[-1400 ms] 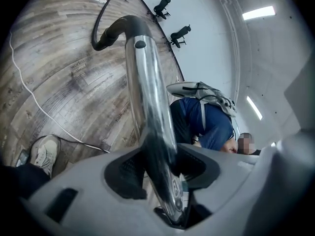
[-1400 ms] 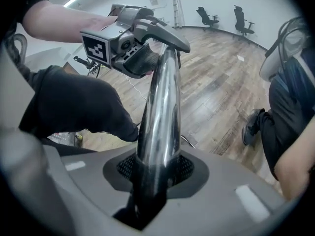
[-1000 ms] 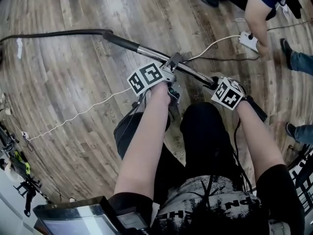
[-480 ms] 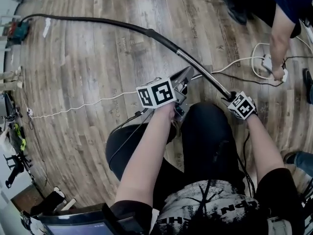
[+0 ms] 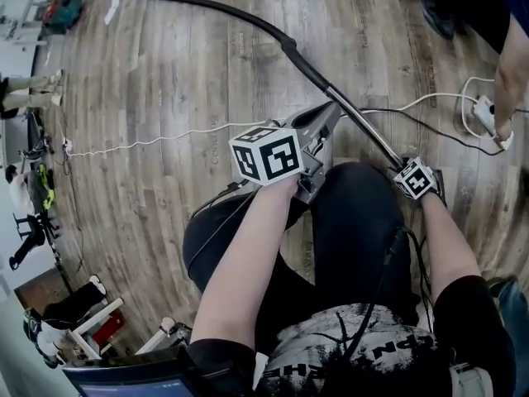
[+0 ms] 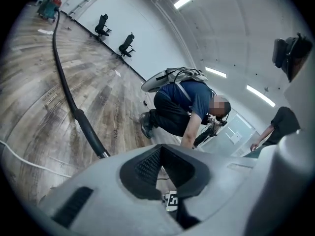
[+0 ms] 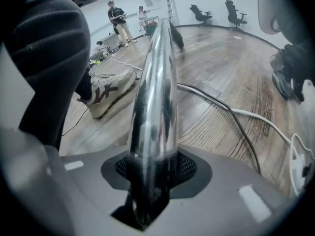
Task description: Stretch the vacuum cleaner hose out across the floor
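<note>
Hose [image 5: 207,7], black, lies in a long curve over the wooden floor [image 5: 149,81] from the upper left corner of the head view to the middle, where it joins a shiny metal tube [image 5: 364,129] slanting down to the right. The right gripper [image 5: 400,164] has its fingers grasping that tube's lower end, though they have just been easing wider. The left gripper [image 5: 329,116] sits just beside the tube's middle, fingers clenched on nothing.
</note>
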{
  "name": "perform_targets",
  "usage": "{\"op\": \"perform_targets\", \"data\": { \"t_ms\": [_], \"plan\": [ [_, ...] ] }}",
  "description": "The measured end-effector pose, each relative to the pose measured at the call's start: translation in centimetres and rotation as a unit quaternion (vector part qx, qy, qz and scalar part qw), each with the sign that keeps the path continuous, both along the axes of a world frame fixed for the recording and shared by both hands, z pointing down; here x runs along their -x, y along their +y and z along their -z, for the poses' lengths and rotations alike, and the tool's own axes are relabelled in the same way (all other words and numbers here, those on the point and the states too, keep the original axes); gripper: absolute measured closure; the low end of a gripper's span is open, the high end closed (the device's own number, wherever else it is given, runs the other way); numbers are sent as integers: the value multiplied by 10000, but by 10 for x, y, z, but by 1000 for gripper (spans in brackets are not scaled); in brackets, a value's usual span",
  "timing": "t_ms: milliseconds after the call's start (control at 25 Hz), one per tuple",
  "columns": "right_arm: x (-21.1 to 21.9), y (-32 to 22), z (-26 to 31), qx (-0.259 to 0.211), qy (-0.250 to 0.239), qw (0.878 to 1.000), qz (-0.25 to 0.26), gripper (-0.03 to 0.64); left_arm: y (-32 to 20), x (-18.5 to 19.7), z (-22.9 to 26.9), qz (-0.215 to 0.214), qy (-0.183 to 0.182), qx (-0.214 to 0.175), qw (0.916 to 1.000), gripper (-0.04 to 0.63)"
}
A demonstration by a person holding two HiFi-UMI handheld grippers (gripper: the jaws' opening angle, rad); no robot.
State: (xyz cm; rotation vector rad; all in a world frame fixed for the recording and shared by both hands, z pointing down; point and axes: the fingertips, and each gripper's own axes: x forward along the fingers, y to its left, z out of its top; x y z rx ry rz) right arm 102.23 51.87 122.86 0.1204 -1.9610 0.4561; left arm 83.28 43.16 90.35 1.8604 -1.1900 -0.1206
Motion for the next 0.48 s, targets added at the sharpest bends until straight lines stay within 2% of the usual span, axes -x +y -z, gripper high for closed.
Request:
{"op": "perform_targets", "data": {
  "t_ms": [240,440,480],
  "plan": [
    [-11,11,-39,82,544,9984,161,436,16,1,-12,-67,-173,45,9998,594],
    [5,46,-46,946,621,9936,47,378,17,4,-19,-85,-165,98,9998,594],
    [9,47,-46,981,586,9934,42,359,17,5,-19,-97,-161,108,9998,594]
  ]
}}
